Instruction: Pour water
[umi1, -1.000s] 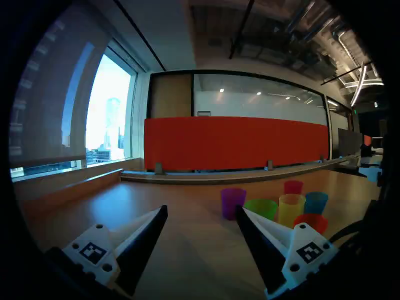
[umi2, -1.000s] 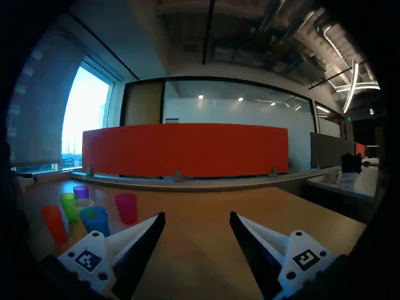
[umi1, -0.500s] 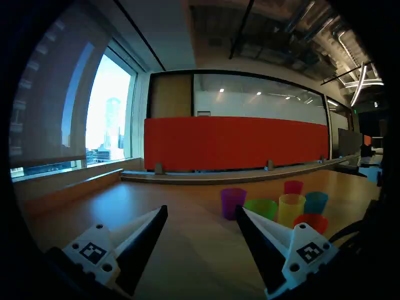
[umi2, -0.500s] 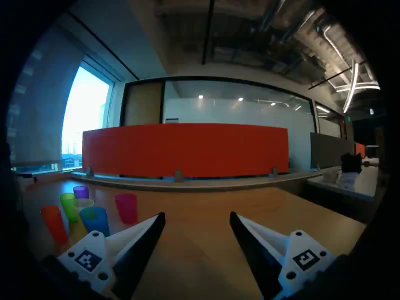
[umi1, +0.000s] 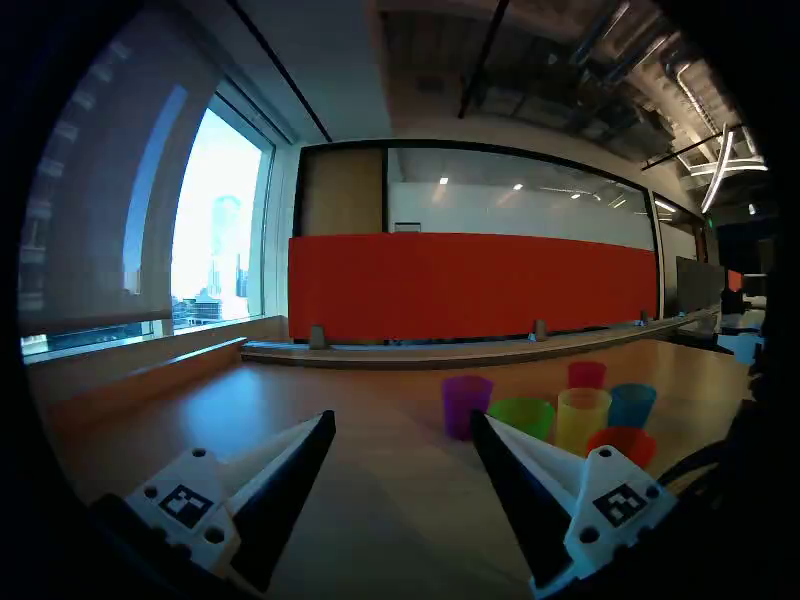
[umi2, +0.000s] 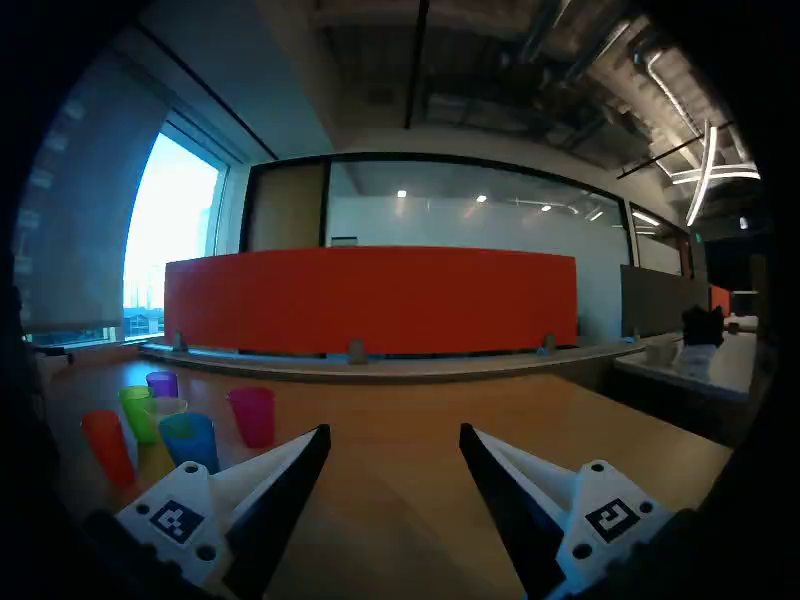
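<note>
We've got translucent colored cups (umi1: 583, 415) bunched beside the purple cup (umi1: 466, 405) on the worktop (umi1: 400, 500), all upright, mouths up; left gripper (umi1: 402, 417) and right gripper (umi2: 394, 430) spread, empty.

No visible change to left tool (umi1: 401, 414), right tool (umi2: 393, 428) or cups (umi1: 583, 412).

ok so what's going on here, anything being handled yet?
Nothing is being handled. The left gripper and right gripper are both open and empty, low over the light wooden table. Six translucent plastic cups stand upright in a cluster on it: purple cup, green cup, yellow cup, pink cup, blue cup, orange cup. Pouring has not begun; whether any cup holds water cannot be told.
</note>
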